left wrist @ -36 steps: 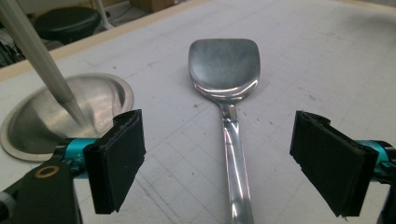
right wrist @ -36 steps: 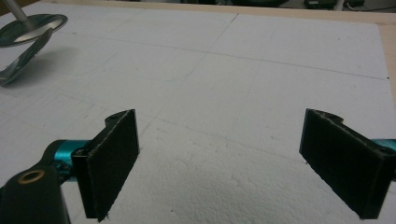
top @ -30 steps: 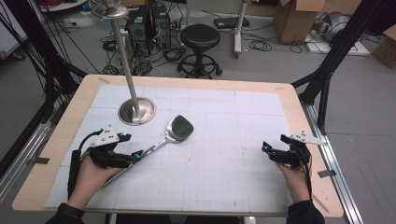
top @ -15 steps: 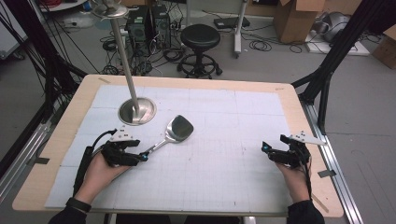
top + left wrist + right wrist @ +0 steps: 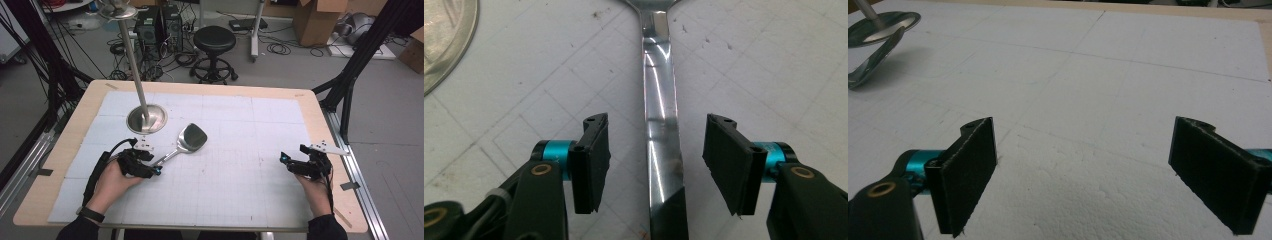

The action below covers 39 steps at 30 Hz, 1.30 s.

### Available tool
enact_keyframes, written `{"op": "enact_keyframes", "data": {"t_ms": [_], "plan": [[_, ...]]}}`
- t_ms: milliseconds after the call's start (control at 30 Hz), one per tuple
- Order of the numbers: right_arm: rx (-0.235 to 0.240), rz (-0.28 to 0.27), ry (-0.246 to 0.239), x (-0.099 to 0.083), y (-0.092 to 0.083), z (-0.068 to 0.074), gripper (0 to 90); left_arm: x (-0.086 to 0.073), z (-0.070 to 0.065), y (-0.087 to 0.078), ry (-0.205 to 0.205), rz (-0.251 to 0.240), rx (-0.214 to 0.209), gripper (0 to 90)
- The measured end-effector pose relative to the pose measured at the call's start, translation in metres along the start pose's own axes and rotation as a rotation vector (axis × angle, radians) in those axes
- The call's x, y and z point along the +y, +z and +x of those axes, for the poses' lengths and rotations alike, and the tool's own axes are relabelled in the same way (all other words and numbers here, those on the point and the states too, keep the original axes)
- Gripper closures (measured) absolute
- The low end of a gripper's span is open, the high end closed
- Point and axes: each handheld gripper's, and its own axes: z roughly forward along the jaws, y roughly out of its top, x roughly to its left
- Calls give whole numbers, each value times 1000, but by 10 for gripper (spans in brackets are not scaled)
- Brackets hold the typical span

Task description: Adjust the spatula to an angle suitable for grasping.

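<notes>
spatula: one, a metal spatula [image 5: 188, 141] lying on the white mat
stand: one, a metal stand [image 5: 146, 119] with a round base and an upright pole
grippers: two, the left gripper [image 5: 150, 169] and the right gripper [image 5: 289, 163]
hands: two, one behind each gripper
table: one wooden table [image 5: 320, 120]
mat: one white gridded mat [image 5: 240, 165]
stool: one black stool [image 5: 215, 40] on the floor beyond the table
cardboard boxes: at least two, beyond the table

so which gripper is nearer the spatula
Left. The left gripper straddles the spatula handle, its jaws just closing but not yet touching it. The right gripper sits far across the table, jaws open.
</notes>
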Motion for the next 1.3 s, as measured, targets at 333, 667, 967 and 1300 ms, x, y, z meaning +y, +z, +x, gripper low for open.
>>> {"op": "enact_keyframes", "data": {"t_ms": [333,667,967,1300], "plan": [[0,0,8,0,0,-1,111,6,-2,6,0,57,12,553],[5,-1,14,0,0,-1,111,5,4,6,-29,57,-24,711],[6,-2,16,0,-1,-2,111,5,2,6,-17,54,-17,744],[6,-7,15,0,-1,-2,111,3,6,2,30,-9,-86,747]]}}
